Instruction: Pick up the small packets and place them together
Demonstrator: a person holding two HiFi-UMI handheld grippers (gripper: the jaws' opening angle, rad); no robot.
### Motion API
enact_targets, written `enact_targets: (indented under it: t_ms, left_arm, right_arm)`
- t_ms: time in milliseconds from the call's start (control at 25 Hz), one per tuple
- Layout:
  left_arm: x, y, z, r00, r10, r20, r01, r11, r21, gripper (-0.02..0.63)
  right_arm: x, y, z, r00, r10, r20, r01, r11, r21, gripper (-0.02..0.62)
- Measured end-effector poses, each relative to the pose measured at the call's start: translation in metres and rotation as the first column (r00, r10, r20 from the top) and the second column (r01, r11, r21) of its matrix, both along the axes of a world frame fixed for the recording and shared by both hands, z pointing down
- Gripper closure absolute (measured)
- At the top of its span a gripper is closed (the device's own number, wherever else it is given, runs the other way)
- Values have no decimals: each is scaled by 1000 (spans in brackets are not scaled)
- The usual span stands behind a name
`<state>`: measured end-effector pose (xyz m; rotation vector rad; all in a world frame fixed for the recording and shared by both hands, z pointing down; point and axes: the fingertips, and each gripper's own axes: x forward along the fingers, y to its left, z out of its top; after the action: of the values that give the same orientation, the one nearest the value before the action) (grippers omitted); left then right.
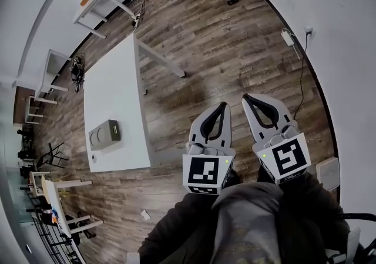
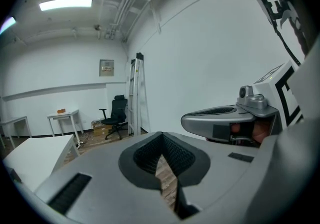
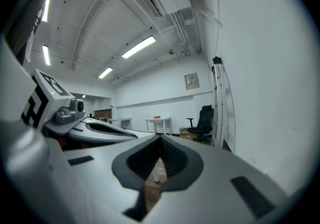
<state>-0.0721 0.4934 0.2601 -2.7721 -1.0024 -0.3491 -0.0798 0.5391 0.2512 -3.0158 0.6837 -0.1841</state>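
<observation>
Packets: from the head view I can't pick any out for certain. The likeliest spot is the white bench (image 1: 111,92) at the left, where a grey box (image 1: 104,135) lies near its closer end with a small yellowish patch on its right edge. Whether that patch is one of the packets is too small to tell.

The left tongs (image 1: 224,106) (image 2: 161,135) hang over the wooden floor (image 1: 223,51), to the right of the bench and well apart from it. Their tips are pressed together and there is nothing between them, only floorboards showing through the gap behind the tips. The right tongs (image 1: 247,98) (image 3: 160,139) sit just beside them, also pressed together and empty. Each pair carries its marker cube at the back, close to the person's dark sleeves (image 1: 247,221).

Both pairs point roughly level toward the far end of the room. A black office chair (image 2: 117,113) (image 3: 202,120) stands there, with a folded ladder (image 2: 136,93) (image 3: 220,98) leaning on the wall beside it. A small white desk (image 2: 62,118) with something orange on top stands to the left of the chair. A white scrap (image 1: 145,214) lies on the floor near the person's feet, below the closer end of the bench.
</observation>
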Motion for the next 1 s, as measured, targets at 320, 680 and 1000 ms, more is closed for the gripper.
enact_targets:
  t_ms: [320,680,1000]
  left_arm:
    - [24,30,6,997,-69,22,69,998,15,603]
    - [76,14,23,987,-156,41,156,988,-14,603]
    - [147,-22,24,971,-234,38,236,971,-46,603]
  right_arm:
    - [30,35,2,999,-54,0,54,998,16,598]
    - [84,22,25,990,-134,41,135,991,-17,598]
    - [159,-16,23,974,-224,35,225,973,-57,598]
